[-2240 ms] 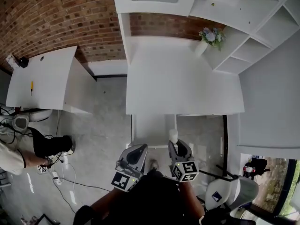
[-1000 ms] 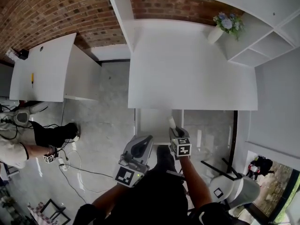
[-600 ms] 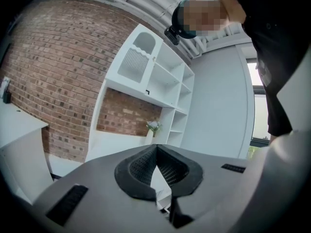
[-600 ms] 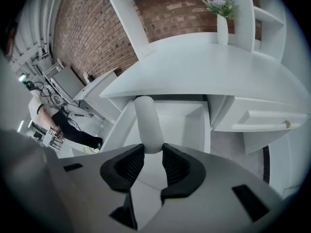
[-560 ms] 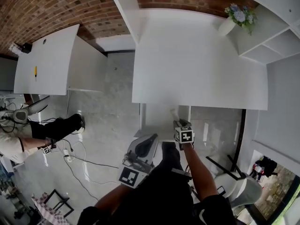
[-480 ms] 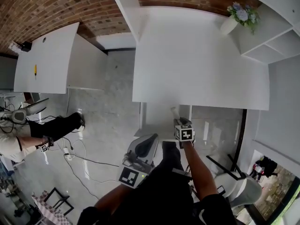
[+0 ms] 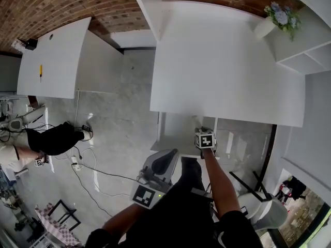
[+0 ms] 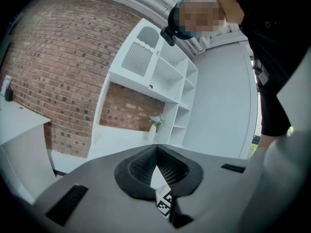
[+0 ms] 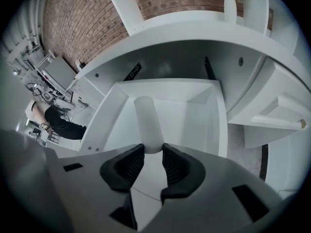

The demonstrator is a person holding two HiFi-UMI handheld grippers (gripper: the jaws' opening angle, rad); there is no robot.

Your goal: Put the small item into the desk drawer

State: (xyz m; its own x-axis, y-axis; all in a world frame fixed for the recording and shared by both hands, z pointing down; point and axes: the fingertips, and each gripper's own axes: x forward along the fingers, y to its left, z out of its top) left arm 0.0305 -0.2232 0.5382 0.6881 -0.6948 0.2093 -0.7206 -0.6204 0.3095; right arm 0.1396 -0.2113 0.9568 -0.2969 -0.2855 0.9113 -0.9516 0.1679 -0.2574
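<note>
Tube [image 9: 148,120], white, is sitting clamped at its near end between the right gripper's [image 9: 152,152] pads. The jaws are standing fairly wide, closed around it. The tube is pointing forward over the open drawer [image 9: 192,115], roughly along its middle. Can't tell whether the far end is touching the drawer floor. The drawer is sticking out from under the desk [image 7: 222,61], left of centre, and looking bare inside apart from the tube hanging over it.

Left gripper [image 8: 156,150] is idling with its jaws pressing together at the tips, gripping nothing. In the head view it's hanging lower and to the left of the right one, close to the person's body, short of the drawer.

Vase [image 7: 265,27] with flowers is standing at the desk's far right corner.
</note>
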